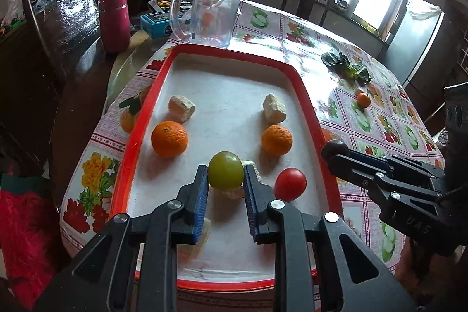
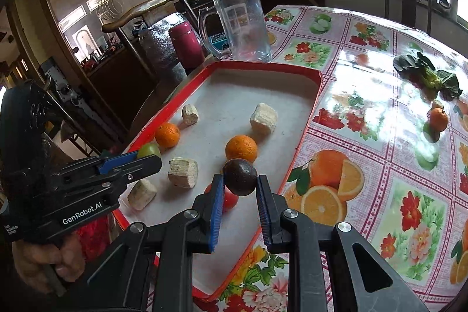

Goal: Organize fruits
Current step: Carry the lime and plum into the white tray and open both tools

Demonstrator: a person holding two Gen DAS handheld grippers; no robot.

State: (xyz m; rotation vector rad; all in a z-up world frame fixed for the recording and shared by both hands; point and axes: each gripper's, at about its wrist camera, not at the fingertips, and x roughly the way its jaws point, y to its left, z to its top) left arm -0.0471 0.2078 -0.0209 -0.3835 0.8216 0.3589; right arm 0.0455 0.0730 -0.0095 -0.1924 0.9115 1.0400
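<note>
Low in the frame, the left tongs (image 1: 225,180) pinch a green fruit (image 1: 225,174) over the red tray (image 1: 125,165); the right tongs (image 2: 240,185) clamp a dark fruit (image 2: 239,177) above the tray's right edge.

Tray (image 1: 133,154): red rim, white floor. Tabletop (image 2: 365,119) cloth: pink checks with fruit and flower prints (glossy). Left claw (image 1: 225,180): black, blue pads, on a yellow-green fruit (image 1: 225,170). Right claw (image 2: 240,180): same colours, on a dark brown-purple fruit (image 2: 240,177). Oranges (image 1: 169,138) orange, tomato (image 1: 290,184) red, flask (image 1: 114,22) magenta.
</note>
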